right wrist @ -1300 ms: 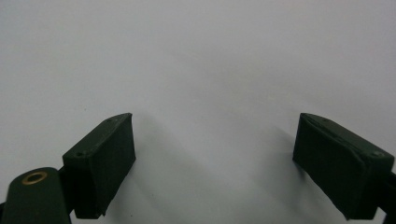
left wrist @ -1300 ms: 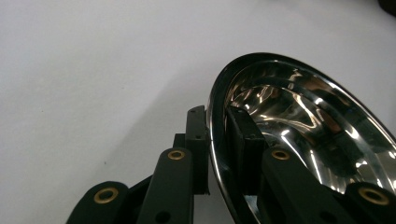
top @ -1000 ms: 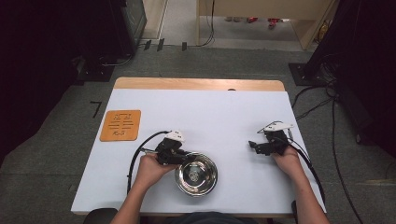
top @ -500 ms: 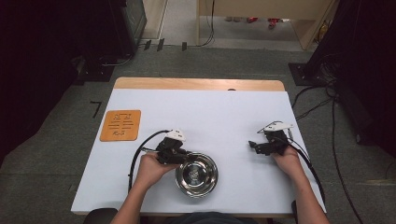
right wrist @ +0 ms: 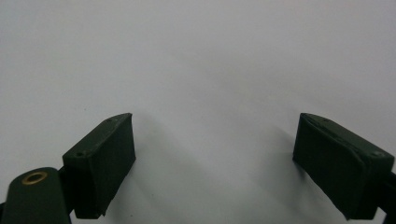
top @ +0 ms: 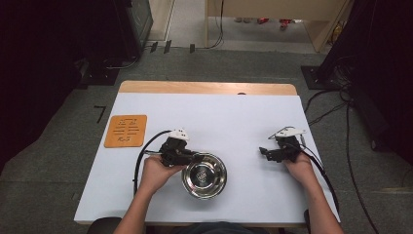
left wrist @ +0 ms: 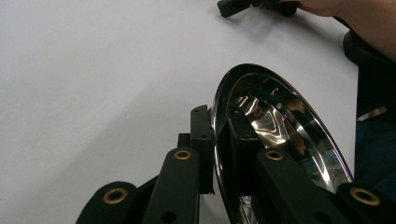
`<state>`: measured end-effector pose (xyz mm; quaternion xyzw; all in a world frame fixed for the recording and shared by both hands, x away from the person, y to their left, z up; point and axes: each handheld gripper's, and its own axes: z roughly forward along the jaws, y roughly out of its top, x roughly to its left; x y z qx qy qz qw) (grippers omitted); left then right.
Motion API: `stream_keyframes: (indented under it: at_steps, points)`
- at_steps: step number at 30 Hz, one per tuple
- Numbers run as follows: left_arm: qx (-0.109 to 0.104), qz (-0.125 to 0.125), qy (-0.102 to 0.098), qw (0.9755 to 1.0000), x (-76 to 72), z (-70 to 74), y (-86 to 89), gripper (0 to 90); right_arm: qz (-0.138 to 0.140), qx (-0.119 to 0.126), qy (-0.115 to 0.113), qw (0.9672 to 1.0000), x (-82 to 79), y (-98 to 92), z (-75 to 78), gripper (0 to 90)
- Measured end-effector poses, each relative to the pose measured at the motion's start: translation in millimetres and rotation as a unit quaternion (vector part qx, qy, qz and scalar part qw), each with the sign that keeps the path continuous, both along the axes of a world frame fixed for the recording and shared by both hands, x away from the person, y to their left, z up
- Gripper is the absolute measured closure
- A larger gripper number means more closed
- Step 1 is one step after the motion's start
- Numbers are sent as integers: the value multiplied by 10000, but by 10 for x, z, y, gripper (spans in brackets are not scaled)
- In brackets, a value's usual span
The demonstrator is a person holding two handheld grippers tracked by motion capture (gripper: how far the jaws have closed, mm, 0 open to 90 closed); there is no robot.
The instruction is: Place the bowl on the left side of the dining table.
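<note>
We see the bowl (top: pixel 204 175), shiny steel, sitting on the white table (top: pixel 224 117) near the front edge, a little left of centre, just beside the person's left hand (top: pixel 155 171). The left gripper (top: pixel 194 158) reaches the bowl at its upper left rim, and in the left gripper view its jaws are clamped on that rim (left wrist: pixel 215 122), one black pad outside the wall and one inside, with the metal pinched between them. From above, the pads are too small to make out, and the gripper's body hides the exact spot where they meet the rim. The left gripper view cuts the bowl off at the bottom and right, so we cannot see its far side or whether it rests flat; it may be tipped slightly, but the angle is too close to say. Its inside shows only reflections. The right gripper (top: pixel 265 152) lies well apart, on bare table to the right, held in the right hand (top: pixel 298 166); its jaws stand wide open in the right gripper view, with nothing but white tabletop between the pads (right wrist: pixel 100 161). An orange mat (top: pixel 125 130) lies at the table's left, away from both grippers; its markings are too fine to read.
</note>
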<state>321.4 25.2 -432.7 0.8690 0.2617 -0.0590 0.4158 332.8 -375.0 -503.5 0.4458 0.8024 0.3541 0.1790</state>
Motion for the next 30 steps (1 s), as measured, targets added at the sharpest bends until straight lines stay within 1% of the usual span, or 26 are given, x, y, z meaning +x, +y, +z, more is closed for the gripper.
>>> stream_keyframes:
  at_steps: [9, 16, 17, 19, 24, 30]
  points:
    - [26, 107, 0, 9999, 56, 6, 11, 844, 0, 1, -1, 10000, -1, 0, 0, 124]
    - [61, 136, -11, 9999, 81, 10, 25, 844, -1, 1, -3, 10000, -1, 0, 0, 124]
    - [105, 147, -53, 9998, 94, 14, 35, 844, 0, 0, -2, 10000, -1, 0, 0, 124]
    - [125, 166, -50, 9998, 106, 14, 44, 843, -5, 3, 2, 10000, -2, 1, 0, 124]
    - [91, 238, -27, 9997, 139, 5, 71, 844, -5, 2, 3, 10000, -2, 1, 0, 124]
    - [128, 304, -24, 9995, 172, 2, 96, 844, -4, 2, 1, 10000, -2, 1, 0, 124]
